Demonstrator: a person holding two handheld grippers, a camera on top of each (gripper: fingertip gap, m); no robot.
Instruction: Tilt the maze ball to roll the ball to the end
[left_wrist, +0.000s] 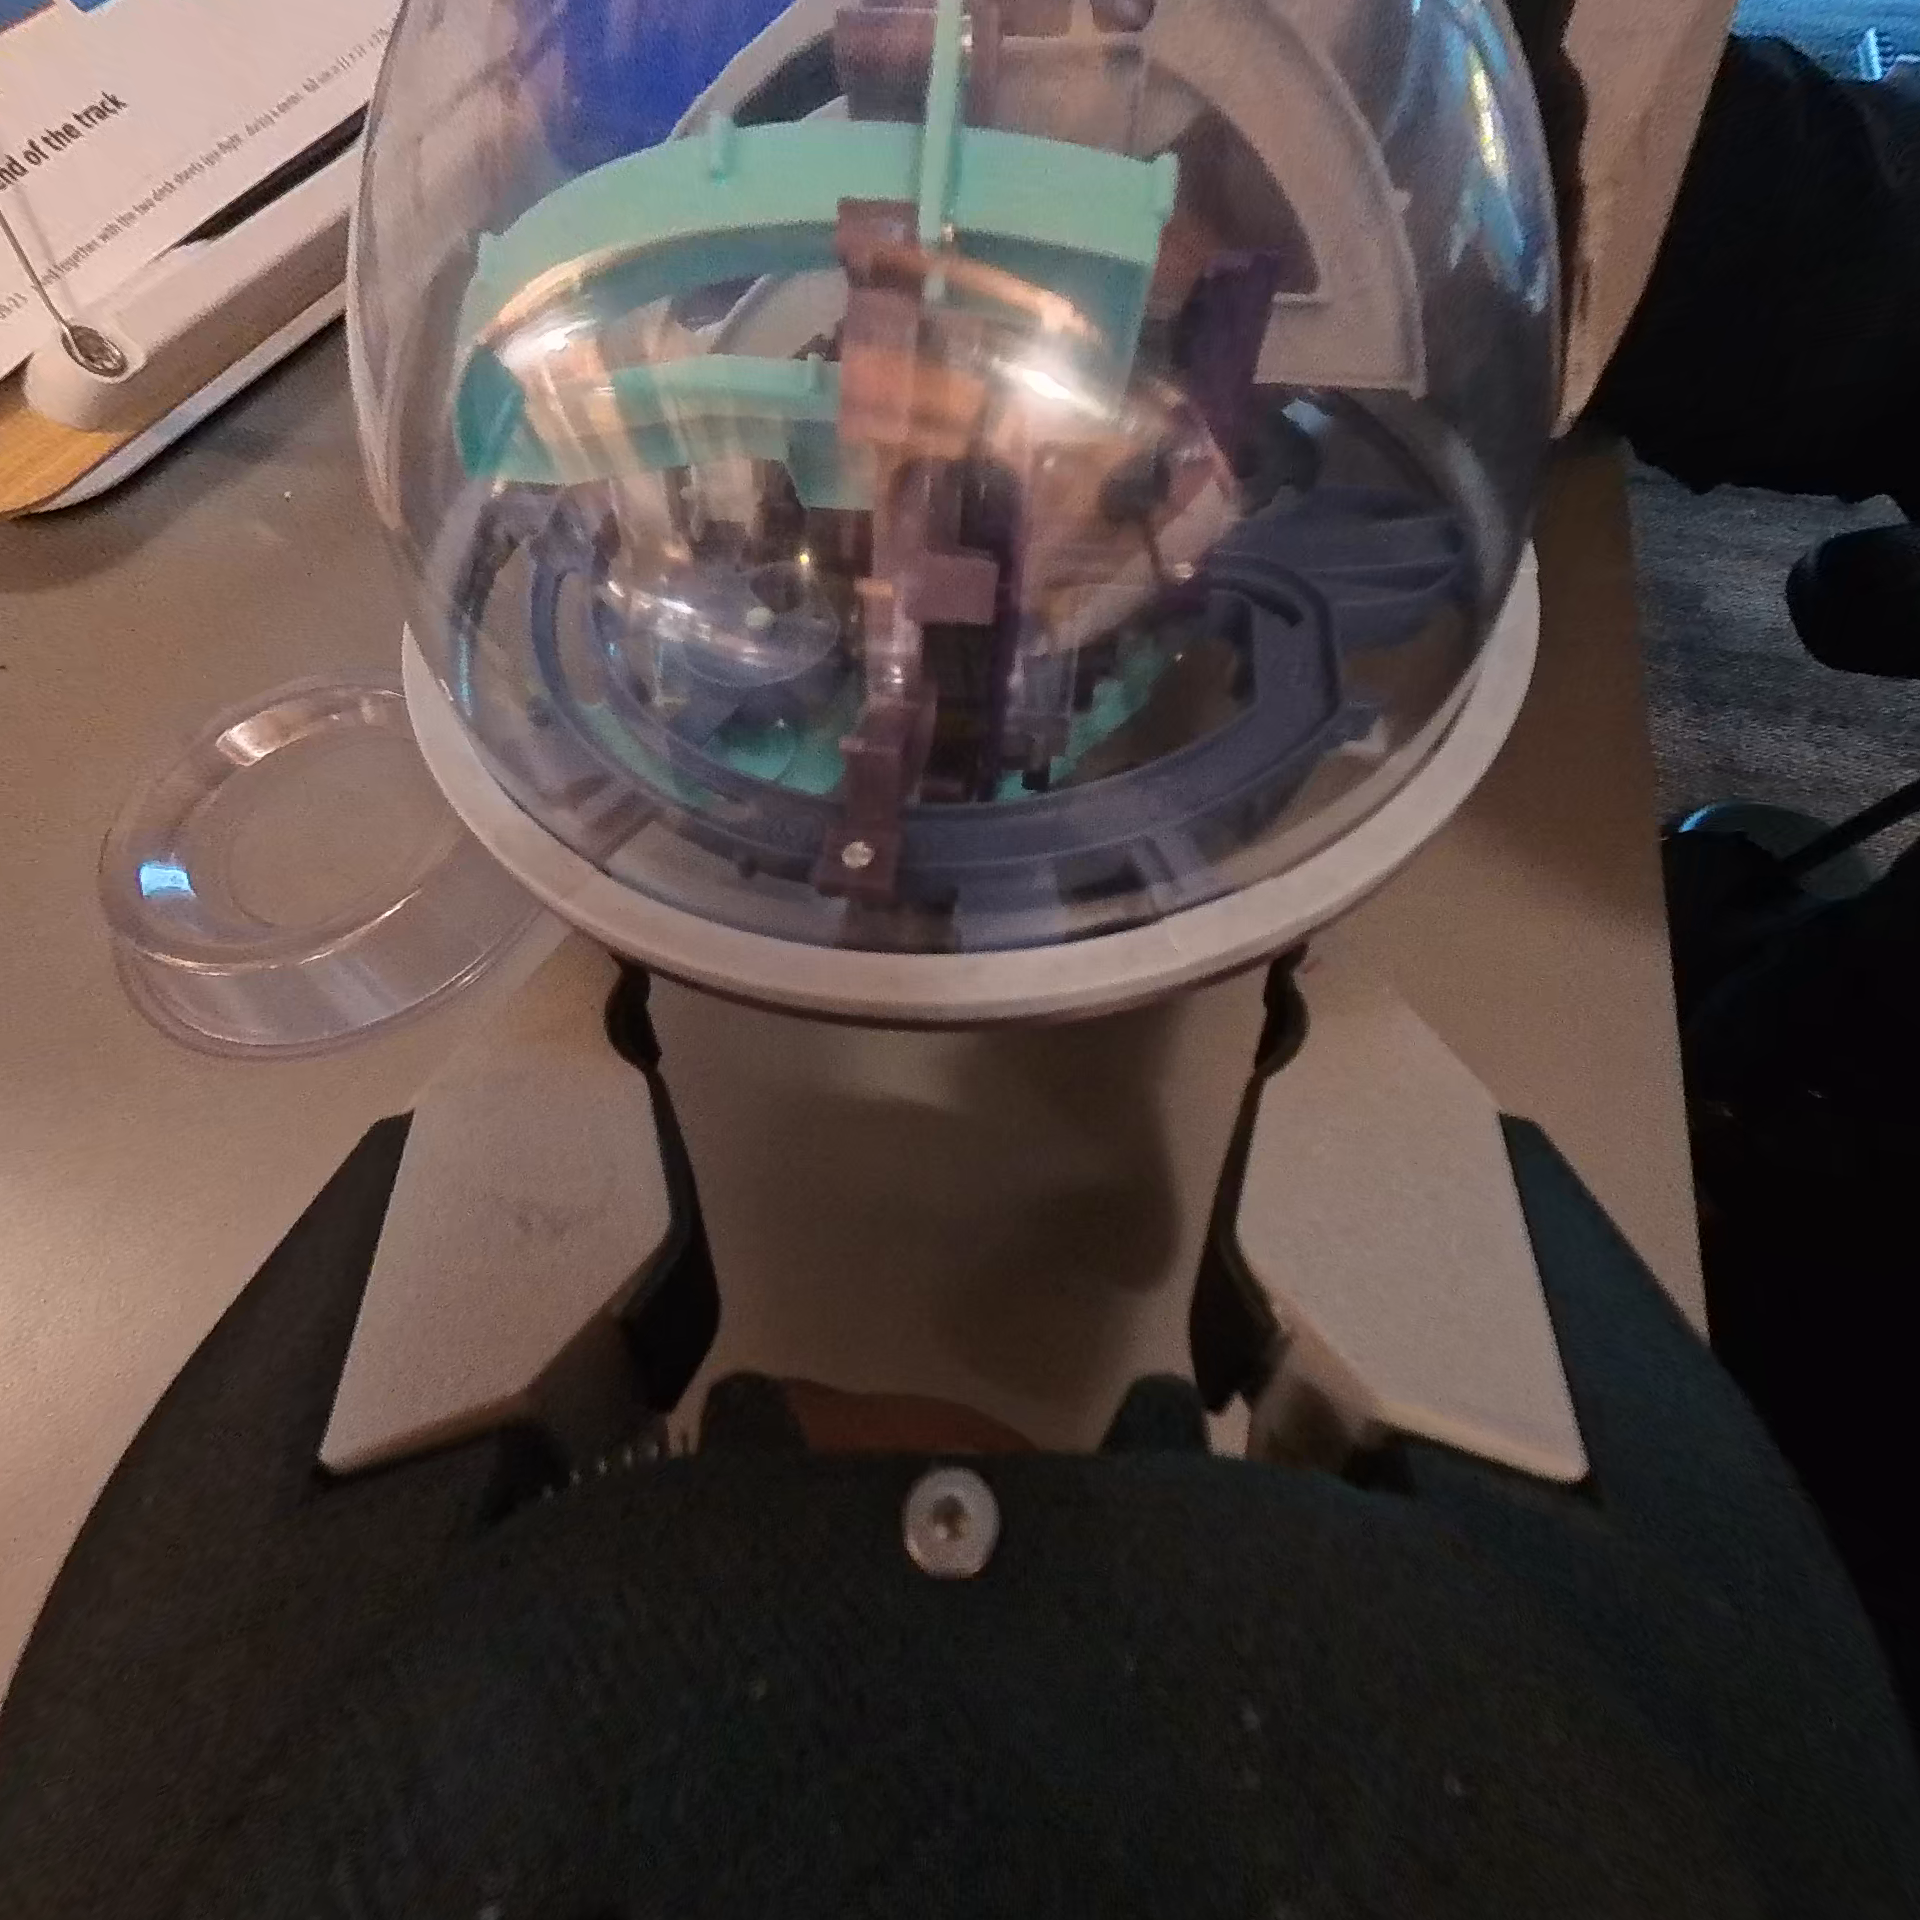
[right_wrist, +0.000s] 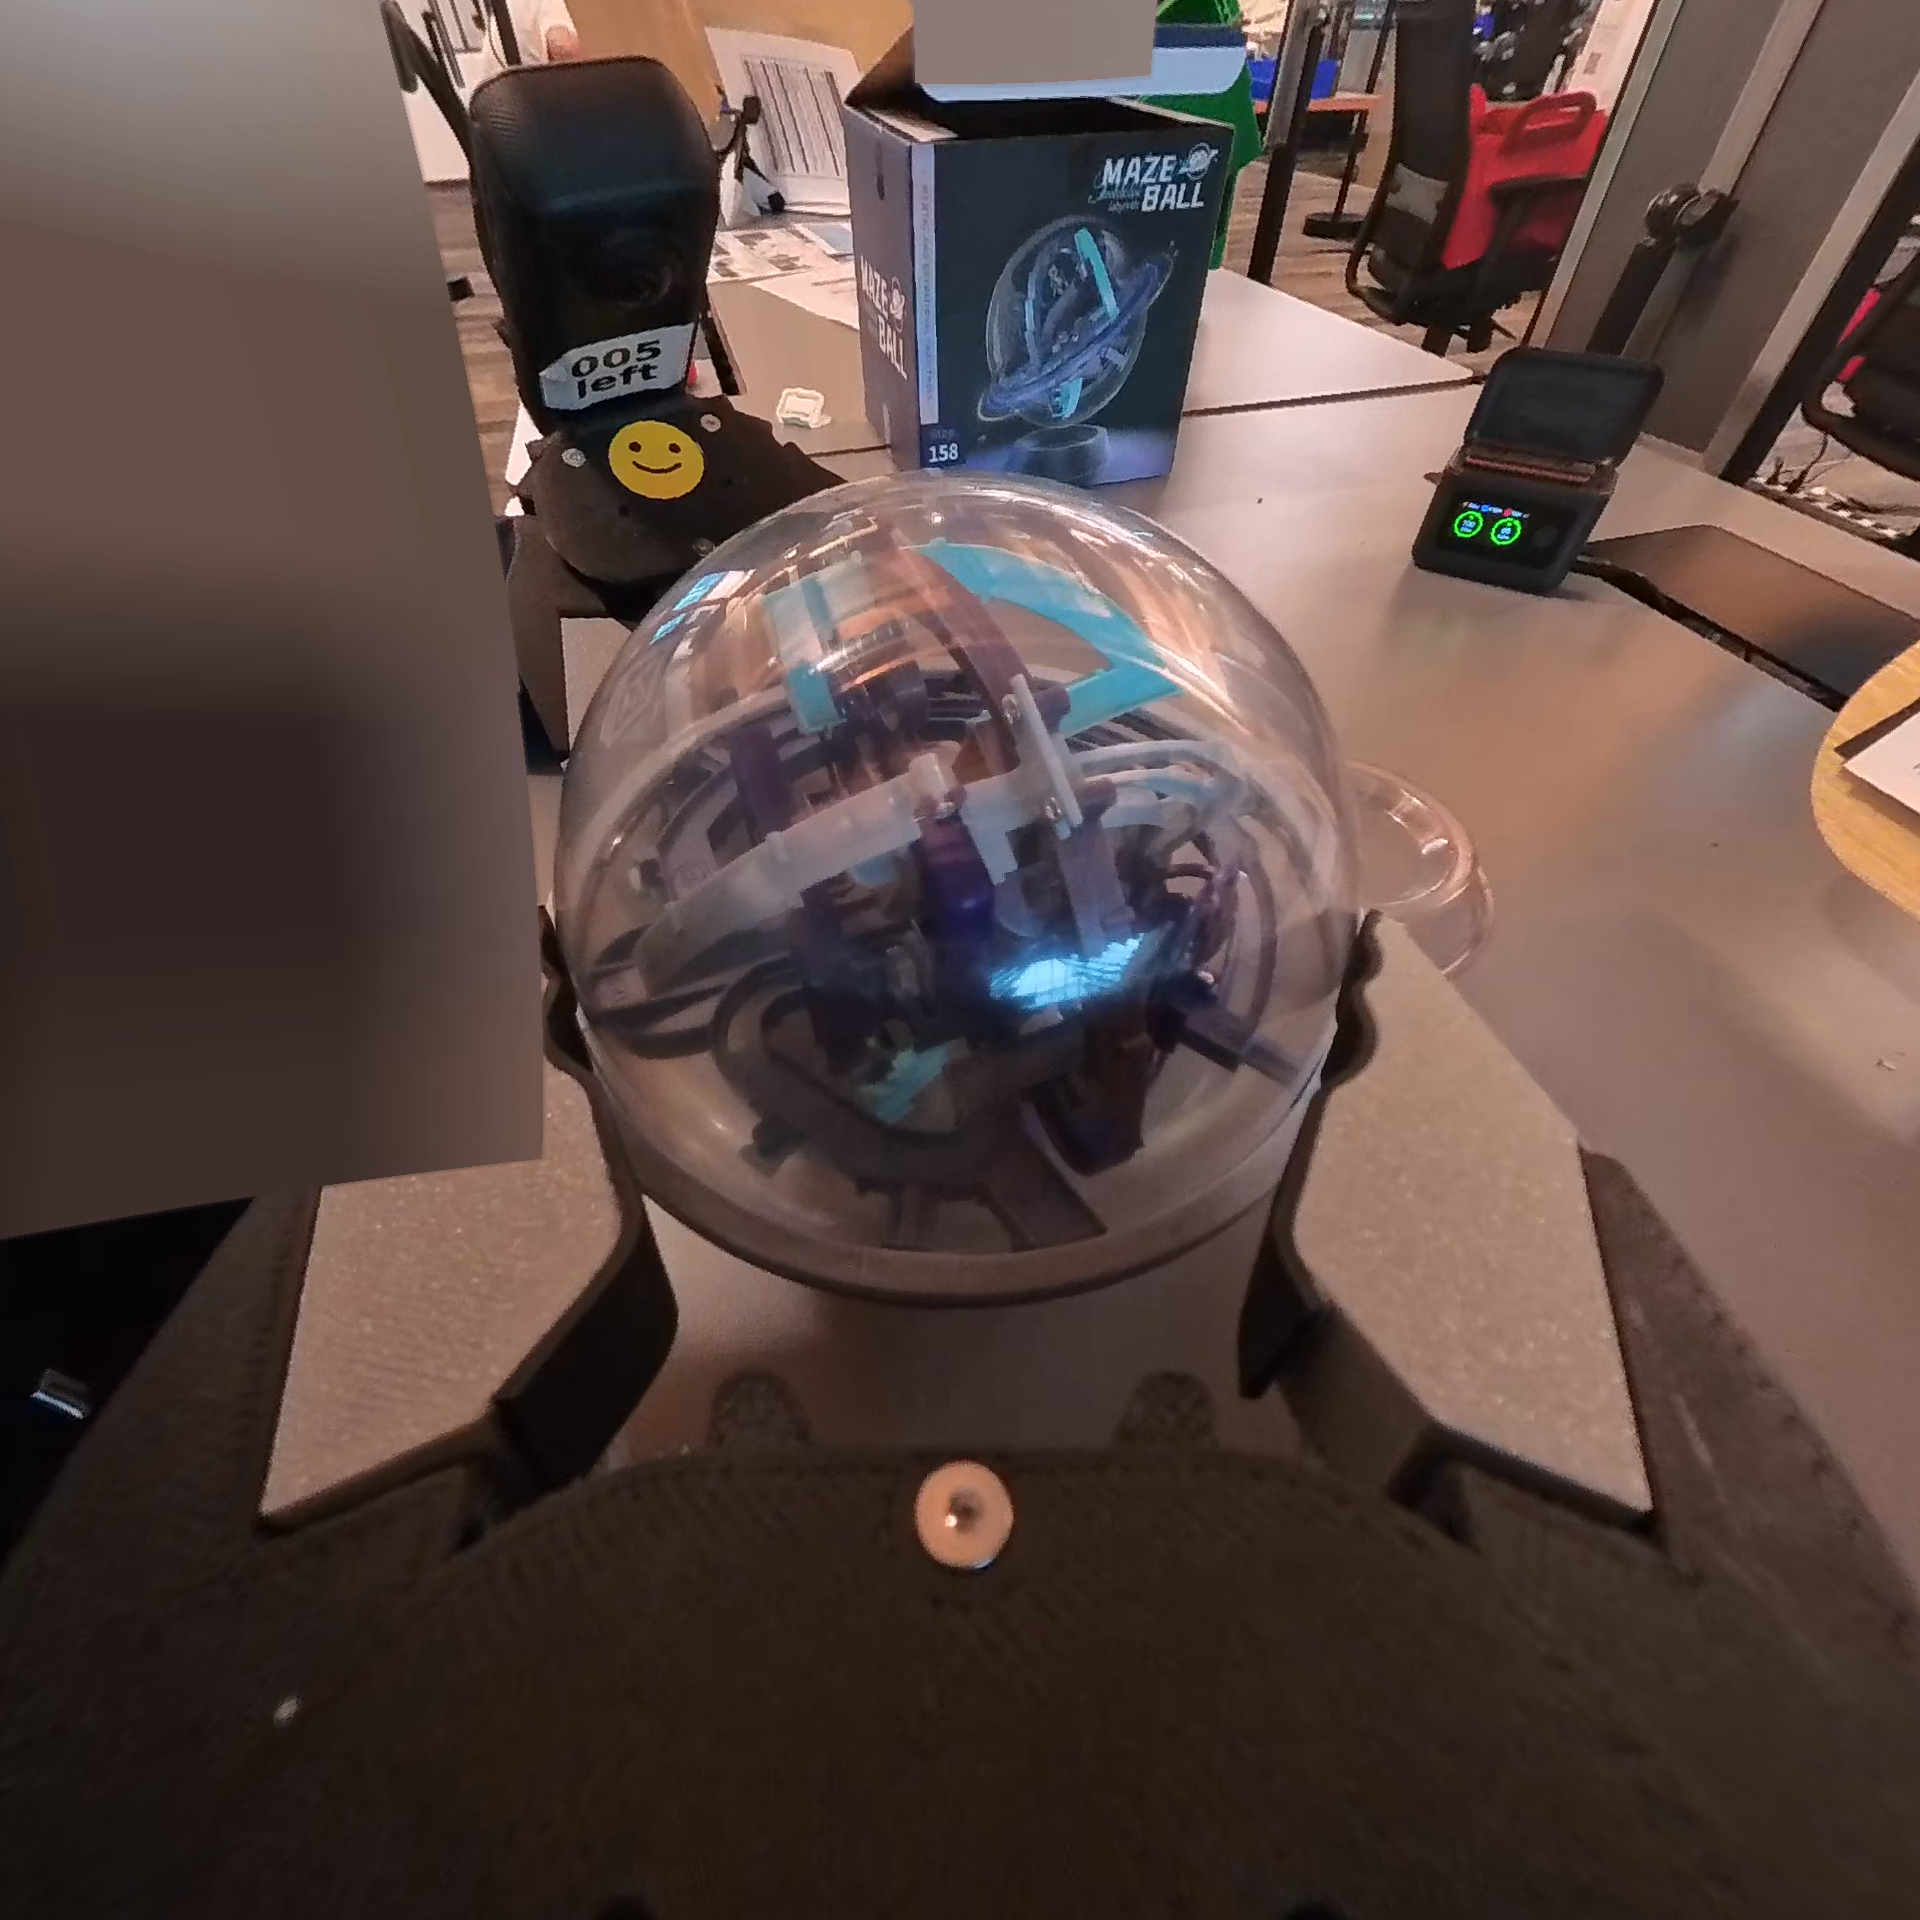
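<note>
Two tools, one maze ball, several lesser items.

Counter (right_wrist: 1558, 831): grey, broad; its far edge shows beyond the box in the right wrist view, its right edge runs beside the sphere in the left wrist view, with dark floor past it. Bare surface lies to the right of the sphere in the right wrist view.

Maze ball (right_wrist: 956, 862): clear sphere with teal, purple and blue tracks inside and a pale equator band (left_wrist: 935, 961). It sits between both tools, apparently raised off the counter, though the underside is hidden. No small ball inside can be picked out through the glare.

Right tool (right_wrist: 956, 997): black fingers clenched on the sphere's two sides at the band.

Left tool (left_wrist: 951, 987): fingertips pressed against the underside of the band, gripping the sphere from the opposite side; its camera housing (right_wrist: 597, 239) stands close behind the sphere in the right wrist view.

Dark blue product box (right_wrist: 1039, 301): upright, lid open, behind the sphere, well apart.

White printed box (left_wrist: 177, 260): far left, near the counter edge.

Clear stand dish (left_wrist: 301, 862): just beside the sphere, empty.

Small black device (right_wrist: 1517, 488): lit green screen, far right.
</note>
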